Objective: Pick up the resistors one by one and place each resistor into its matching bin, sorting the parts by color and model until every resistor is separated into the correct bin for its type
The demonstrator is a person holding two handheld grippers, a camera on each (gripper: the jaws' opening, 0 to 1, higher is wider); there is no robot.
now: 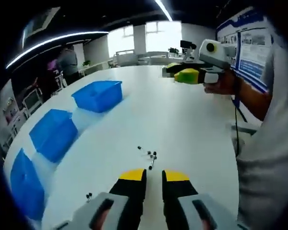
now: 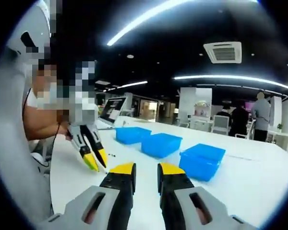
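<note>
Left gripper (image 1: 153,176) we hold low, jaws parted, over several resistors (image 1: 150,155); right gripper (image 2: 146,170) raised, released; three bins (image 2: 161,143).

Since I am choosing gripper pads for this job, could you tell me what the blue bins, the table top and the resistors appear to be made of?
Blue bins: likely moulded plastic, uniform colour, rounded rims, slight sheen.
Table: smooth white top, possibly laminate; it reflects the light softly.
Resistors: too small to judge; thin, wire-like leads with dark ends, probably metal.
</note>
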